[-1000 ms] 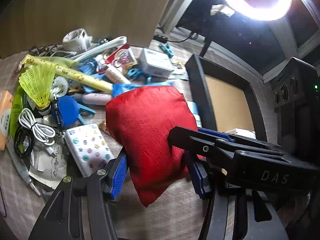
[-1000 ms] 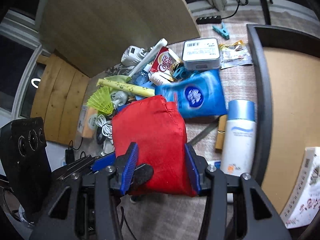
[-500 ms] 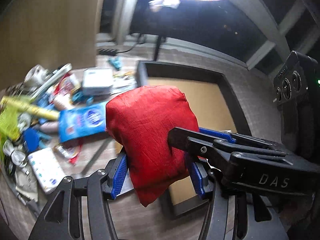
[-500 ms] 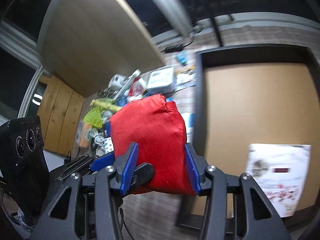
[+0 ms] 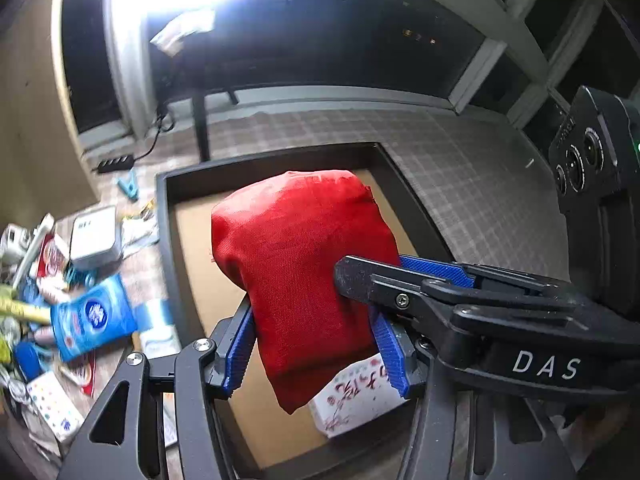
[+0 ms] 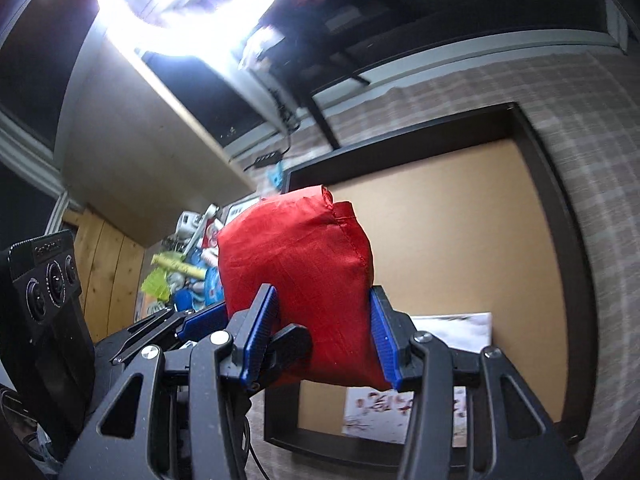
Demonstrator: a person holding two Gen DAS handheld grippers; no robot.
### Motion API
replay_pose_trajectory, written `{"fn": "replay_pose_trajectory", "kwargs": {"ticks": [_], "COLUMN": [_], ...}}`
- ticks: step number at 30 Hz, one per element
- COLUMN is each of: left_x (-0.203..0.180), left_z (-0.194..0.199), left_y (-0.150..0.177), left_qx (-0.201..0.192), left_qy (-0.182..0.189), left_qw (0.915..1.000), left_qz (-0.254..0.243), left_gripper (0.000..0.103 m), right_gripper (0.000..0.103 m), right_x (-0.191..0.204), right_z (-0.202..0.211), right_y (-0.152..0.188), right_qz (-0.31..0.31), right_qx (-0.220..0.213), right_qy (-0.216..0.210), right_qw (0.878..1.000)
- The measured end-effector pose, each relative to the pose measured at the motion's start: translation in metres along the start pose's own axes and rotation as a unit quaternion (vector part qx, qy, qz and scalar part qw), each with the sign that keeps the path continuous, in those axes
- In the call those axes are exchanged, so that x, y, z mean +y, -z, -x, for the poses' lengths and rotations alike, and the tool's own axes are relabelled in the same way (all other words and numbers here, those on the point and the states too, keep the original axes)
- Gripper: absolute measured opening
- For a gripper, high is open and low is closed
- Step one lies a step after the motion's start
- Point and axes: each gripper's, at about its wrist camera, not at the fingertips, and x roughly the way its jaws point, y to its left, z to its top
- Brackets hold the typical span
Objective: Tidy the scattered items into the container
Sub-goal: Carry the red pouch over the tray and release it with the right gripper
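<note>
above the container [image 5: 166,240], both hand-held grippers [image 5: 316,344] [image 6: 324,340] clamp the red pouch [image 5: 304,264].

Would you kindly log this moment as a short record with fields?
held item: red fabric pouch
left gripper: fingers clamped on pouch
right gripper: fingers clamped on pouch
pouch position: in the air above the tray
container: black tray with brown floor
already in tray: white patterned box
unsorted: blue wipes pack and clutter beside the tray
</note>
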Motion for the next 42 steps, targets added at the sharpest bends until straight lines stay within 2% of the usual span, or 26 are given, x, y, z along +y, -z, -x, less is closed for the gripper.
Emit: {"fn": "replay_pose_trajectory", "kwargs": {"ticks": [13, 16, 21, 32, 42], "left_x": [-0.020, -0.022, -0.018, 0.007, 0.044], "left_z": [-0.025, -0.028, -0.020, 0.007, 0.037], "left_y": [-0.020, -0.024, -0.022, -0.012, 0.012], "left_qx": [0.001, 0.001, -0.019, -0.041, -0.051], "left_qy": [-0.004, -0.014, -0.040, -0.068, -0.092], "left_qw": [0.9996, 0.9995, 0.9985, 0.9962, 0.9943], "left_qz": [-0.028, -0.028, -0.032, -0.035, -0.013], "left_gripper": [0.053, 0.054, 0.052, 0.052, 0.052], "right_gripper": [0.046, 0.046, 0.046, 0.046, 0.046], "right_x": [-0.030, -0.031, -0.025, -0.003, 0.032], "right_z": [0.003, 0.004, 0.009, 0.004, 0.005], "right_y": [-0.019, -0.021, -0.021, -0.014, 0.001], "right_qz": [-0.016, -0.009, 0.020, 0.046, 0.075], "right_qx": [-0.014, -0.018, -0.052, -0.054, -0.056], "right_qy": [0.010, 0.018, 0.096, 0.086, 0.083], "right_qw": [1.000, 1.000, 0.994, 0.994, 0.992]}}
